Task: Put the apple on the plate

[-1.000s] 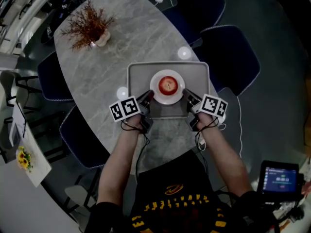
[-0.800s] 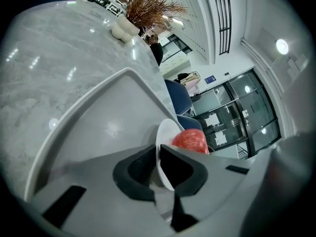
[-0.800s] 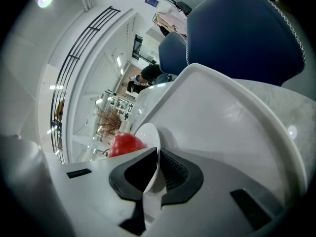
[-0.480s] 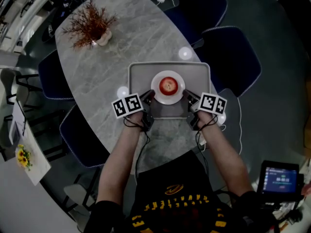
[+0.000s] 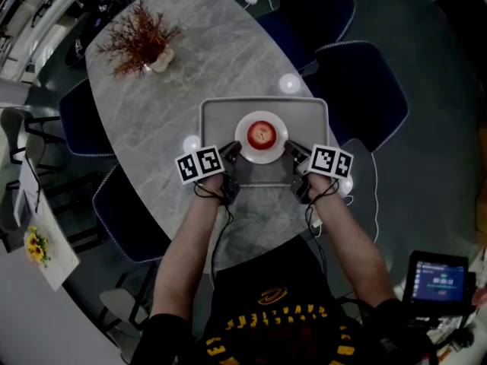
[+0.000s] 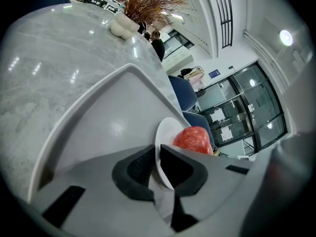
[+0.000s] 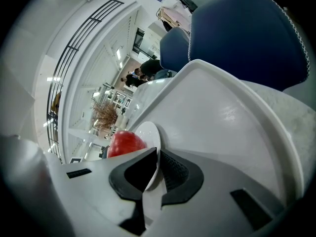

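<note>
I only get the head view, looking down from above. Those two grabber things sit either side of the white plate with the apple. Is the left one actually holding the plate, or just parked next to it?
Observer: Holding it. In the left gripper view, the left gripper has its jaws pinched on the rim of the plate, one pad on each face.
Operator: And the other one?
Observer: Same. The right gripper view shows the right gripper closed on the opposite rim.
Operator: Is the apple near the jaws?
Observer: No. The left gripper view shows the apple sitting further in on the plate, past the jaw tips.
</note>
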Demonstrator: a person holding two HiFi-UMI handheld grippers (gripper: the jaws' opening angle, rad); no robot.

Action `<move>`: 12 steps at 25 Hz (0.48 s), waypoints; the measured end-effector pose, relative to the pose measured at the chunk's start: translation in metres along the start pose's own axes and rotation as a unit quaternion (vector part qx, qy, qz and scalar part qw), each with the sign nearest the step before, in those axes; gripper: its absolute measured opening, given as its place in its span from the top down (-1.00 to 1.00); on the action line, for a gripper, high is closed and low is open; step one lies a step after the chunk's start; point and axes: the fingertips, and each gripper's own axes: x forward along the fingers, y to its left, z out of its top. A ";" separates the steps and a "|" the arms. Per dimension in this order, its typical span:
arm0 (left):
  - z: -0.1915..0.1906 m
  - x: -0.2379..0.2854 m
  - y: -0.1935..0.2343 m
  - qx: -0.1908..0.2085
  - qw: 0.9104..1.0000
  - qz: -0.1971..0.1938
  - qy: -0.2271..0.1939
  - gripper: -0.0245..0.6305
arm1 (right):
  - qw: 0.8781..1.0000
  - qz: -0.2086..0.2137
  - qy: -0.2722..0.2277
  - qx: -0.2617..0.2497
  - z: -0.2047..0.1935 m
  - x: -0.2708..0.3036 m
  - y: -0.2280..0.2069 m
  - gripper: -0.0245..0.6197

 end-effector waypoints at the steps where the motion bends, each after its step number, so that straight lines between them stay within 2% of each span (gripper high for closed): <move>1: 0.001 0.000 0.000 0.002 1.000 0.002 0.001 0.84 | 1.000 0.000 0.000 0.000 0.000 0.000 0.000 0.83; 4: 0.001 0.000 0.001 0.011 1.000 0.011 0.004 0.84 | 1.000 -0.003 -0.001 -0.002 0.000 0.001 0.001 0.83; 8: 0.002 0.000 -0.001 0.048 0.998 0.033 0.006 0.82 | 1.000 -0.013 0.003 -0.020 0.001 0.001 0.001 0.83; 12: 0.004 -0.006 0.001 0.082 0.994 0.070 -0.002 0.78 | 0.994 -0.045 -0.010 -0.095 0.010 -0.006 0.002 0.83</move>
